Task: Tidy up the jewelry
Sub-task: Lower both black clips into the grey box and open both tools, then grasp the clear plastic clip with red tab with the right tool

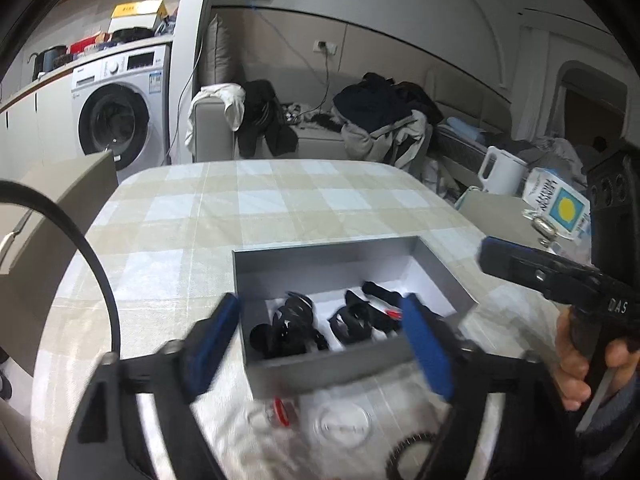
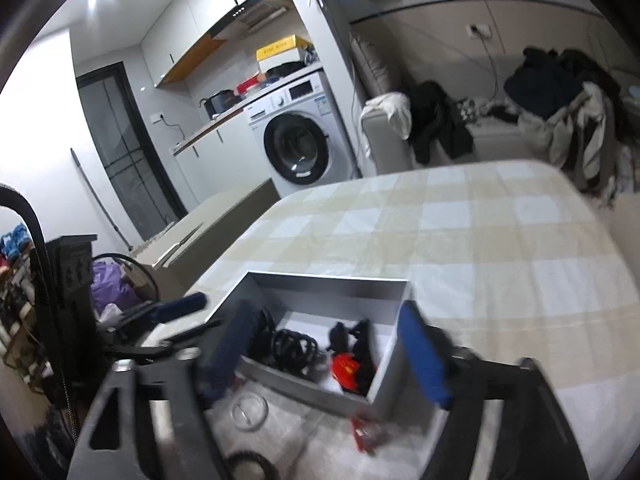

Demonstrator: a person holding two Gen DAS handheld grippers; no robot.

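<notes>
Left wrist view: left gripper spread wide, grasping nothing. Grey box on checked tablecloth holds dark jewelry.

Right wrist view: right gripper likewise released and empty. Red piece and clear ring-like item lie outside the box; judged mid-sorting, next pick needs a pinch on one.

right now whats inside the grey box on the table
The grey box holds a tangle of black pieces on the left, more black pieces on the right, and a red item. The near wall hides the bottom edge; what each piece is cannot be told.
</notes>
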